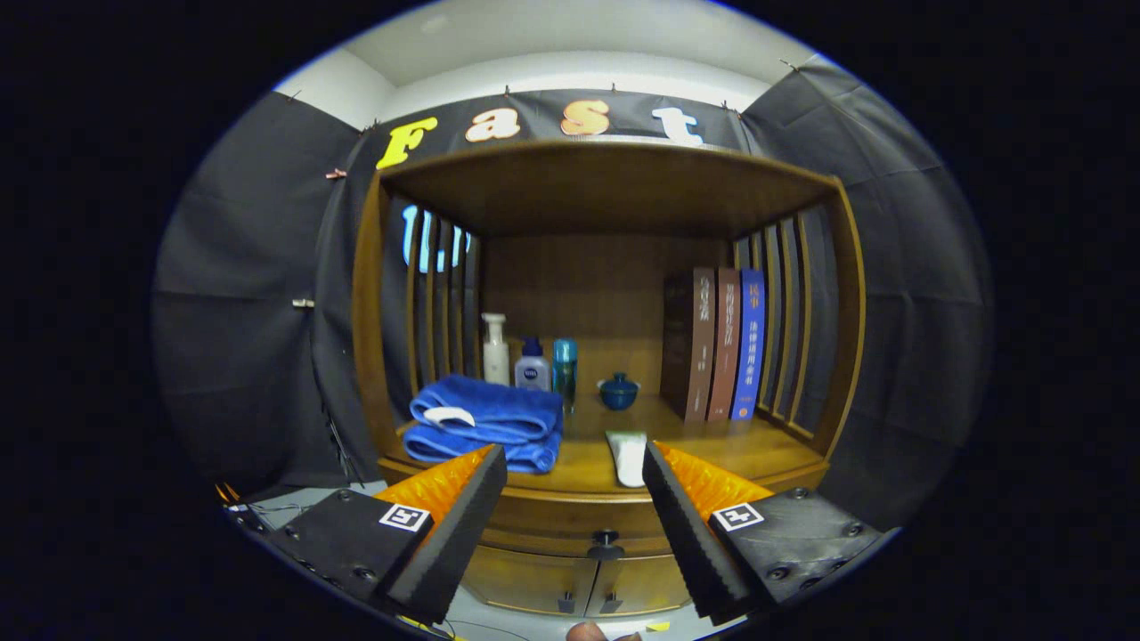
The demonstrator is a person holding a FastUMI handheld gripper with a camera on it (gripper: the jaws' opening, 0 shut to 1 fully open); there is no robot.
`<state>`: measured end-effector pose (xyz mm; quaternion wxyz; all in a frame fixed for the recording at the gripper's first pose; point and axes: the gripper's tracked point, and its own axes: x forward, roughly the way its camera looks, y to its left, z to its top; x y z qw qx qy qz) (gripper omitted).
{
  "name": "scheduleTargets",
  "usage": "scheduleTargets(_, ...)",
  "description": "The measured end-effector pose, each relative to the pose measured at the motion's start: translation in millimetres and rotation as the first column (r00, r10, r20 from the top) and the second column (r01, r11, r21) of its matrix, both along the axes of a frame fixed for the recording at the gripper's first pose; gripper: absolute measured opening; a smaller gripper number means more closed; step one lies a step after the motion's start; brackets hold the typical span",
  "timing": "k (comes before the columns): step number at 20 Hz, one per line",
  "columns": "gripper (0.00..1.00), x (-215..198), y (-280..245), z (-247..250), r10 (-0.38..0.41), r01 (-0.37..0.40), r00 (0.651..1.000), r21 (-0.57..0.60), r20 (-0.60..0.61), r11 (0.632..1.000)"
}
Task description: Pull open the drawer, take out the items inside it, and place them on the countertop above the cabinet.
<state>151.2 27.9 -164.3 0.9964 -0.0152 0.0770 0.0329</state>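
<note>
Gripper view: gripper (574, 499) hangs in front of a wooden cabinet (367, 294), fingers wide apart, nothing btwn them, clear of the woodwork. Drawer (570, 521) sits under the counter (766, 450), front flush w/ the frame, i.e. closed; its dark round knob (606, 539) lies btwn the fingertips & a bit beyond. Two small doors (570, 583) below, each w/ its own pull. On the counter: folded blue towels (488, 427) just beyond the left finger, a pale flat object (629, 456) (can't tell what) near the front edge by the right finger; further back a white pump bottle (495, 349), small blue-cap bottle (533, 365), teal bottle (565, 369), blue lidded cup (618, 392); three upright books (717, 343) on the right. Drawer contents hidden. Judgement: closed drawer + stuff on the counter fits either a gripper lining up on the knob to pull, or items already out & drawer shut again; can't tell which. If it's the pull: ease fwd, centre the knob btwn the fingers, close on it, draw straight back, no twisting since the knob is small.
</note>
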Motion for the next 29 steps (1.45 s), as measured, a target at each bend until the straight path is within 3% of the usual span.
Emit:
scheduleTargets(7,0.99,-58.2,10.2,110.6,-0.004,0.002,0.995,0.026,0.1,1.0)
scheduleTargets(12,0.99,-109.5,6.0,150.5,-0.036,0.031,0.995,0.048,0.09,0.998)
scheduleTargets(25,1.0,-147.1,19.5,159.8,0.025,-0.032,0.997,0.089,0.08,0.995)
scheduleTargets(29,1.0,-152.0,13.3,172.6,0.001,-0.012,0.991,0.085,0.133,0.996)
